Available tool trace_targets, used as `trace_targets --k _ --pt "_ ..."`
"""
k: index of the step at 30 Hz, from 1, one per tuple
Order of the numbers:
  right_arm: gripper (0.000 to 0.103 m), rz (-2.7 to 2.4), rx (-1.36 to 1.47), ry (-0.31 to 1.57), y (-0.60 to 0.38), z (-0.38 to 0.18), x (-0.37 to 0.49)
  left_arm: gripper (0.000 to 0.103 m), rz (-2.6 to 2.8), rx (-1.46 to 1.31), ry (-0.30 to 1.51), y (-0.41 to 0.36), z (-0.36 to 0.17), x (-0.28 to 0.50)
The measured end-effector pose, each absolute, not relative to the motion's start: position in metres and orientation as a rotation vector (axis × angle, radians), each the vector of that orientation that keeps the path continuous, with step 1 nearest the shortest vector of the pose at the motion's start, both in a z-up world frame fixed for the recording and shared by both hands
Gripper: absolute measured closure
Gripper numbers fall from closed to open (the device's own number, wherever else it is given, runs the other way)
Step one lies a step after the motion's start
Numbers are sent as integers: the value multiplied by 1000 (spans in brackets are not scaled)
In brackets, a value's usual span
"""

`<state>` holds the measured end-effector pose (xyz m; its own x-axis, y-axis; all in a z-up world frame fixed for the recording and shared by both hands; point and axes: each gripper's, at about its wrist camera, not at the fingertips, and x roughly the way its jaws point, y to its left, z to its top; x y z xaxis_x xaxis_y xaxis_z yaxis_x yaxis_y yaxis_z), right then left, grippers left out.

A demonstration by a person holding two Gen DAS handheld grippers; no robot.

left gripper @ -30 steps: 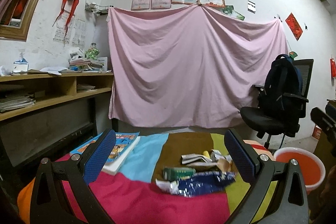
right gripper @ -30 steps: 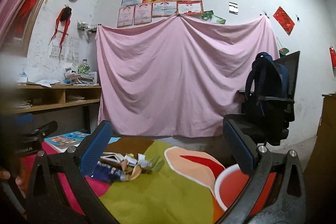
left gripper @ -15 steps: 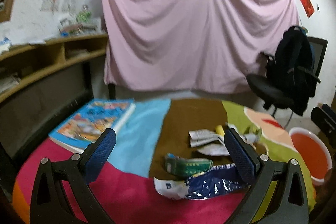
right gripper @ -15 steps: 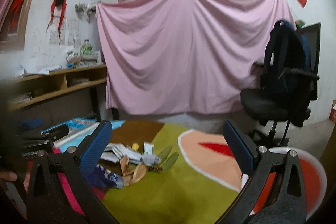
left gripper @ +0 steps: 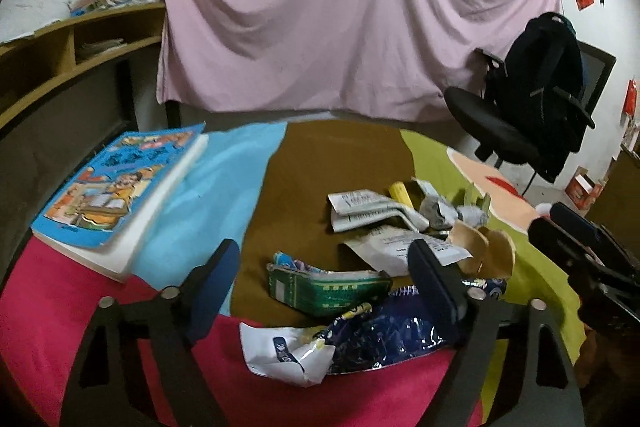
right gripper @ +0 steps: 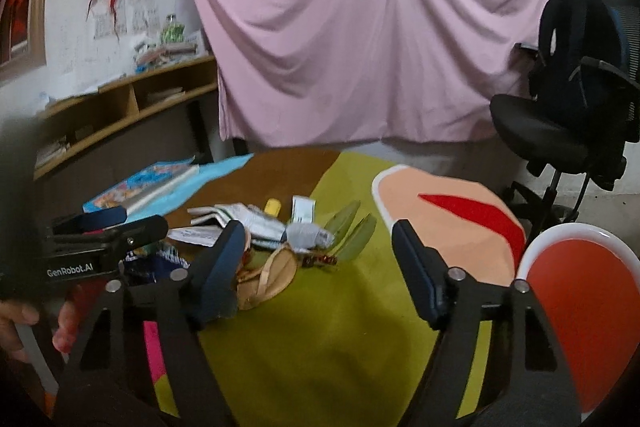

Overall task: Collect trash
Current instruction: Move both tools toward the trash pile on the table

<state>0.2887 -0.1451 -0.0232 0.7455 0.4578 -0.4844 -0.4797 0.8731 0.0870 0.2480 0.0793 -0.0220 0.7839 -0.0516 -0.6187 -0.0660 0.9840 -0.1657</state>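
A heap of trash lies on the multicoloured tablecloth (left gripper: 288, 171). It holds a green packet (left gripper: 328, 289), a blue foil wrapper (left gripper: 392, 339), folded papers (left gripper: 368, 211), a crumpled grey wad (right gripper: 308, 235), tan peels (right gripper: 268, 283) and green leaves (right gripper: 352, 235). My left gripper (left gripper: 326, 279) hangs just above the green packet. Its jaws are closing, with the packet between them and the pads clear of it. My right gripper (right gripper: 318, 271) is over the peels and leaves. Its jaws are closing too, and the pads touch nothing.
A white-rimmed red basin (right gripper: 580, 307) stands off the table's right side. A thick comic book (left gripper: 120, 195) lies at the table's left. Behind are a black office chair with a backpack (left gripper: 528, 99), a pink hanging sheet (left gripper: 340, 11) and wooden shelves (left gripper: 80, 43).
Both grippers have tipped downward and come closer to the trash heap, which now fills the lower views. The fingers of both have drawn nearer together, the left more so.
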Motion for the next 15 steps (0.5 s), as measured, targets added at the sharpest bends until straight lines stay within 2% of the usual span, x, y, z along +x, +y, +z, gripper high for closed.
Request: trace_targets --k 3,9,15 --pt "6 520 -77 557 -138 -29 293 35 -17 -195 703 79 -26 250" --pt "6 536 -91 628 -134 -37 301 36 -63 -290 751 91 -34 244" --pt "7 572 -51 679 -140 -43 304 43 -90 -347 760 100 -30 233"
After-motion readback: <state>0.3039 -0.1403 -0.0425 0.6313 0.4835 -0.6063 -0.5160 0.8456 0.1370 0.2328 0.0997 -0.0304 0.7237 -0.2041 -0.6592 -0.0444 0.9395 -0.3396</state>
